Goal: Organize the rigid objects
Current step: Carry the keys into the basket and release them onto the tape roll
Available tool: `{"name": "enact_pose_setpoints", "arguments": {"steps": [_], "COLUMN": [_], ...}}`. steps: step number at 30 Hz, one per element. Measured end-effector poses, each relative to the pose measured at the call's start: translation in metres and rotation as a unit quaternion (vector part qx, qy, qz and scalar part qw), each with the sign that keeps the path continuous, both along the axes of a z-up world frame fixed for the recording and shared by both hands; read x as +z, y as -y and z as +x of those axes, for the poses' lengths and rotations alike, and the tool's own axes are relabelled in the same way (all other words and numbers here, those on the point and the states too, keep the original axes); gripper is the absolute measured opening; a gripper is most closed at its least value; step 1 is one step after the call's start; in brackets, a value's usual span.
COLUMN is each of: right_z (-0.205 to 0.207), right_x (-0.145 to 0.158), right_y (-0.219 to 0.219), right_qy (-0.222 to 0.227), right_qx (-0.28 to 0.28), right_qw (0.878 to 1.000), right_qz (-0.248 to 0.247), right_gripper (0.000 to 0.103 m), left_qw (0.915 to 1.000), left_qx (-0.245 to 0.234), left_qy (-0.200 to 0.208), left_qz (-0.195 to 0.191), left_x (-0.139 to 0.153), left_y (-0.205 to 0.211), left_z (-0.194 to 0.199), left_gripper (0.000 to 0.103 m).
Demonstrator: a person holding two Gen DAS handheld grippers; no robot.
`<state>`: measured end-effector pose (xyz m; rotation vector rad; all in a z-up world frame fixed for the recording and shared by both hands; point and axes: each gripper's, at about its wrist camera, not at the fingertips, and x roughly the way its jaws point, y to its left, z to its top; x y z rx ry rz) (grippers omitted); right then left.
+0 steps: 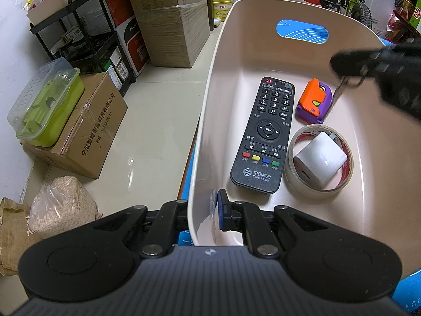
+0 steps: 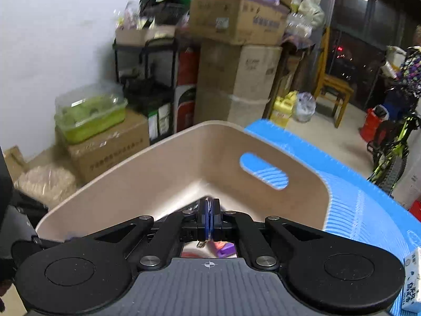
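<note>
Inside the beige plastic bin (image 1: 368,158) with the oval handle cutout, resting on a blue corrugated sheet (image 2: 368,210): a black remote control (image 1: 265,137) with coloured buttons lying flat along the bin's left inner wall; just right of it, toward the far wall, an orange-and-purple plastic toy (image 1: 314,100); nearer the bin's front, a clear roll of packing tape (image 1: 294,181) lying flat beside the remote, with a white cube-shaped charger (image 1: 319,160) sitting in its ring. Left gripper (image 1: 202,213) clamped on the bin's near-left rim, one blue-padded finger inside the wall and the other outside. Right gripper (image 2: 209,220) above the bin's interior, blue pads pressed together on a thin metal key (image 1: 338,94) that hangs down over the toy on a wire ring; blurred in the left wrist view at the bin's right side. Beyond the bin's left wall, on the floor, a cardboard box (image 1: 86,137) carrying a green lidded container (image 1: 44,105), with taller stacked cartons (image 1: 173,21) behind.
</note>
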<state>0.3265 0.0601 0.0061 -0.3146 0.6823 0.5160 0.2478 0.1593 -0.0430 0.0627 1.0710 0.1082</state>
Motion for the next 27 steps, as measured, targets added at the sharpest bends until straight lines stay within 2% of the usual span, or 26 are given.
{"name": "enact_pose_setpoints", "arguments": {"steps": [7,16,17,18,21,25,27], "right_z": [0.011,0.018,0.019,0.018,0.014,0.007,0.004], "right_x": [-0.025,-0.04,-0.041,-0.04,-0.036,-0.025,-0.016], "right_y": [-0.014,-0.012,-0.011,-0.01,-0.004,0.008,0.019], "right_qy": [-0.071,-0.12,-0.122,-0.122,-0.106,-0.084,-0.075], "right_qx": [0.007,-0.006,-0.007,-0.008,-0.003,-0.007,-0.013], "right_qw": [0.997,0.991,0.99,0.991,0.993,0.996,0.997], "right_qz": [-0.036,-0.066,-0.064,-0.061,-0.046,-0.02,0.001], "right_gripper": [0.013,0.015,0.019,0.032,0.051,0.052,0.057], "left_qw": [1.0,1.0,1.0,1.0,1.0,1.0,1.0], "left_qx": [0.0,-0.001,-0.001,0.0,0.0,-0.001,-0.001], "left_qy": [0.0,0.001,0.001,0.001,0.001,0.001,0.001], "left_qz": [0.0,0.002,0.002,0.002,0.002,0.003,0.003], "left_x": [0.0,0.001,0.001,0.001,0.001,0.001,0.001], "left_y": [0.0,0.0,0.0,0.0,0.0,0.0,0.0], "left_z": [0.0,0.0,0.0,0.0,0.0,0.0,0.0], "left_gripper": [0.014,0.014,0.014,0.014,0.014,0.014,0.014]}}
